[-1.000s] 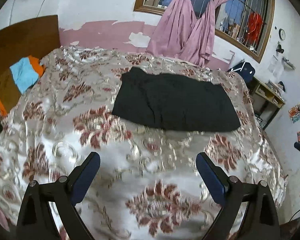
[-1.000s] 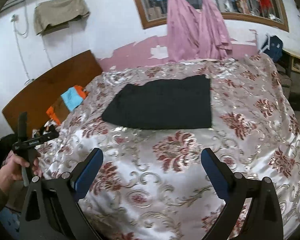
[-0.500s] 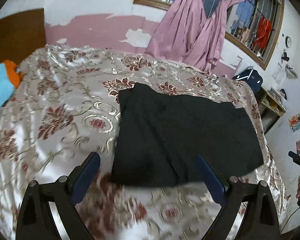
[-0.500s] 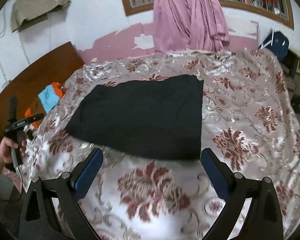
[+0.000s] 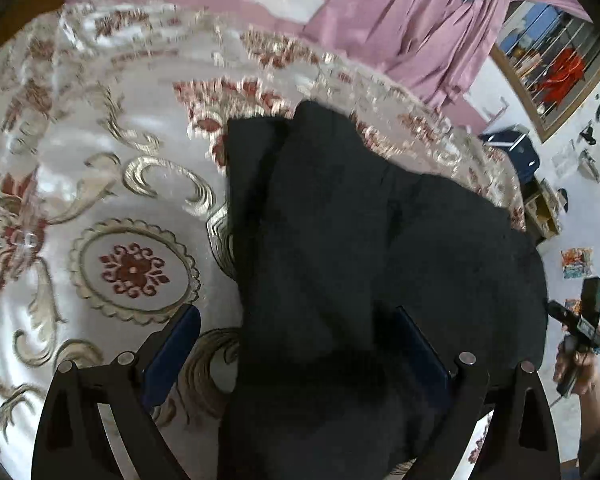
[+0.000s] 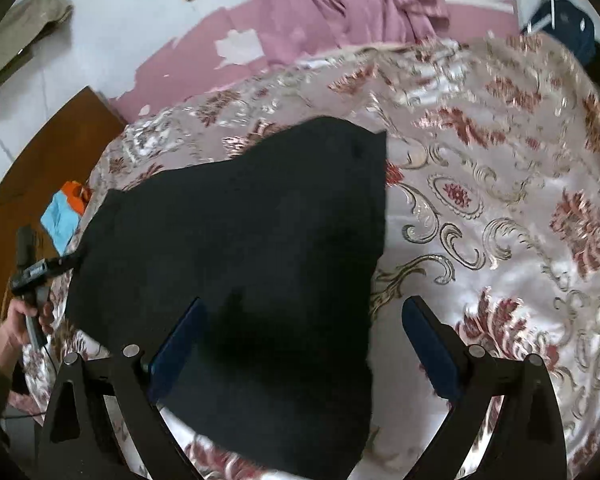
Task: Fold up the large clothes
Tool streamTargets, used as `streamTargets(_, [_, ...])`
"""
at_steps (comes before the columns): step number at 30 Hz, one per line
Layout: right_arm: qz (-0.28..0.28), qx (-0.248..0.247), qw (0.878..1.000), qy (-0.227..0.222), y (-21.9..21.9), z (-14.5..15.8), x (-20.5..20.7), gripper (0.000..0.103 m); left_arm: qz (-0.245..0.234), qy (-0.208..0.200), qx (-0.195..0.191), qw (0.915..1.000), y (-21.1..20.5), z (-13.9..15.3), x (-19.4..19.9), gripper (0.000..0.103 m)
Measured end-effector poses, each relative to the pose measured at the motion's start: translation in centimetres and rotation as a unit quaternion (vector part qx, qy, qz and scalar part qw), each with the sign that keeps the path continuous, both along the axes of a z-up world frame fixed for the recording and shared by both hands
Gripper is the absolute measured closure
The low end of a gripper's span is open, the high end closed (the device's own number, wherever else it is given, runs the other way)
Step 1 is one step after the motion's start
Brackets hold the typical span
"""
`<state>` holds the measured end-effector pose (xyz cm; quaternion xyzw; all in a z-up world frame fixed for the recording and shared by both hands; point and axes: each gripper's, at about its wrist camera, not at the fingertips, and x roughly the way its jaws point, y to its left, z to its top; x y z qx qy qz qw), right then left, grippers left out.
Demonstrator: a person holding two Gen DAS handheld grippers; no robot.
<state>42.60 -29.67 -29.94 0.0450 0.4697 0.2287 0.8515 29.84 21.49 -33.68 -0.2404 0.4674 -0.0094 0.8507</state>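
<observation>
A black garment (image 5: 360, 240) lies folded flat on the floral satin bedspread (image 5: 80, 160). My left gripper (image 5: 298, 344) is open and hovers over the garment's near left edge, with the left fingertip over bare bedspread. In the right wrist view the same garment (image 6: 240, 232) fills the middle. My right gripper (image 6: 302, 340) is open above the garment's near right edge, with its right fingertip over bare bedspread (image 6: 500, 220). Neither gripper holds cloth.
Pink curtains (image 5: 412, 28) hang at the far wall under a barred window (image 5: 548, 52). A wooden headboard (image 6: 40, 168) with blue and orange clothes (image 6: 66, 212) is at the bed's head. A dark blue bag (image 6: 568, 32) sits beyond the bed.
Both grippers have moved forward and down toward the black garment, which now fills each view. The jaws stay open.
</observation>
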Motion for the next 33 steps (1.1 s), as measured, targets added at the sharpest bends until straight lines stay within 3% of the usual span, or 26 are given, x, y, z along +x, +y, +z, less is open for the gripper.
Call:
streamTargets(4, [0.009,0.050,0.997,0.061,-0.7,-3.7,4.0,0.007,-0.026,0.018,-0.039,0.9987,0.3,-2.1,1.6,0.006])
streamTargets(9, [0.046,0.138,0.980,0.137,-0.4,-7.7,6.7,0.007,-0.054,0.024,-0.102,0.9930,1.1,-3.9,3.6,0.006])
streamTargets(13, [0.056,0.161,0.973,0.154,1.1,-9.3,8.0,0.007,-0.074,0.033,-0.121,0.9894,0.9,-4.9,5.4,0.000])
streamTargets(17, [0.064,0.146,0.975,0.157,4.0,-10.3,8.4,0.005,-0.087,0.038,-0.100,0.9904,-0.6,-5.5,6.7,0.000])
streamTargets(18, [0.066,0.138,0.977,0.150,4.6,-10.2,8.2,0.014,-0.090,0.033,-0.093,0.9910,-0.8,-5.2,6.8,0.008])
streamTargets(19, [0.075,0.134,0.979,0.136,5.3,-9.8,7.6,0.037,-0.094,0.026,-0.086,0.9915,-1.1,-5.0,6.6,0.027])
streamTargets(20, [0.083,0.136,0.979,0.128,5.7,-9.4,7.2,0.046,-0.091,0.016,-0.083,0.9923,-1.1,-4.7,6.3,0.035])
streamTargets(22, [0.093,0.127,0.983,0.099,6.2,-8.0,5.8,0.069,-0.081,-0.007,-0.078,0.9936,-1.1,-3.8,5.4,0.061])
streamTargets(25, [0.098,0.110,0.987,0.068,7.6,-6.1,3.9,0.079,-0.064,-0.019,-0.054,0.9963,-2.0,-2.3,4.4,0.077])
streamTargets(27, [0.094,0.104,0.988,0.058,8.4,-5.1,3.4,0.083,-0.052,-0.017,-0.044,0.9976,-2.6,-1.0,3.8,0.082])
streamTargets(30, [0.092,0.118,0.988,0.040,9.5,-2.6,1.7,0.085,-0.055,-0.017,-0.035,0.9977,-3.1,1.1,2.4,0.083])
streamTargets(33, [0.103,0.125,0.986,0.034,10.1,0.4,-0.7,0.086,-0.070,-0.040,-0.029,0.9963,-3.7,4.9,-1.8,0.083])
